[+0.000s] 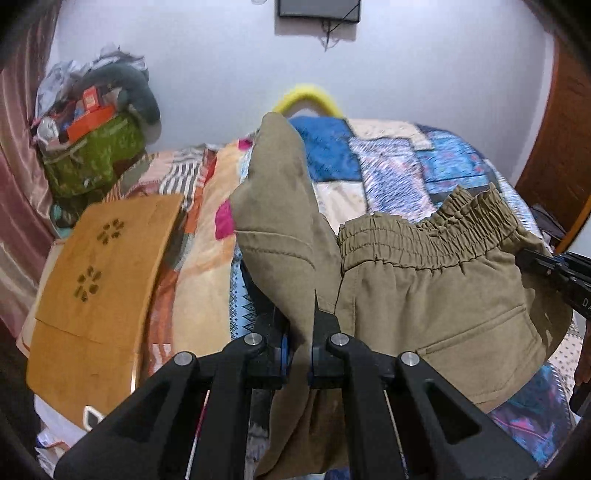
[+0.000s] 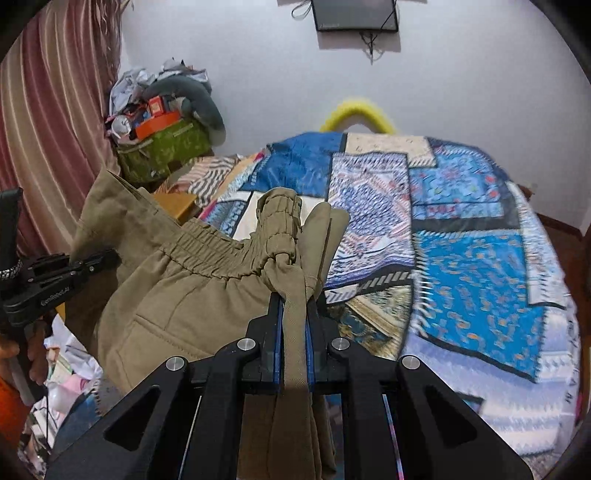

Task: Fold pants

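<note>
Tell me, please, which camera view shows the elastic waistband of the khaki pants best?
The left wrist view: the waistband runs nearly full length across the frame, gathers clearly visible. The right wrist view shows waistband foreshortened, bunching into a knot of fabric near the right gripper.

I see a patchwork bedspread (image 2: 461, 258), a green bag (image 1: 92, 155) piled with clutter, pink curtains (image 2: 48, 129), and a wall-mounted screen (image 2: 354, 14).
</note>
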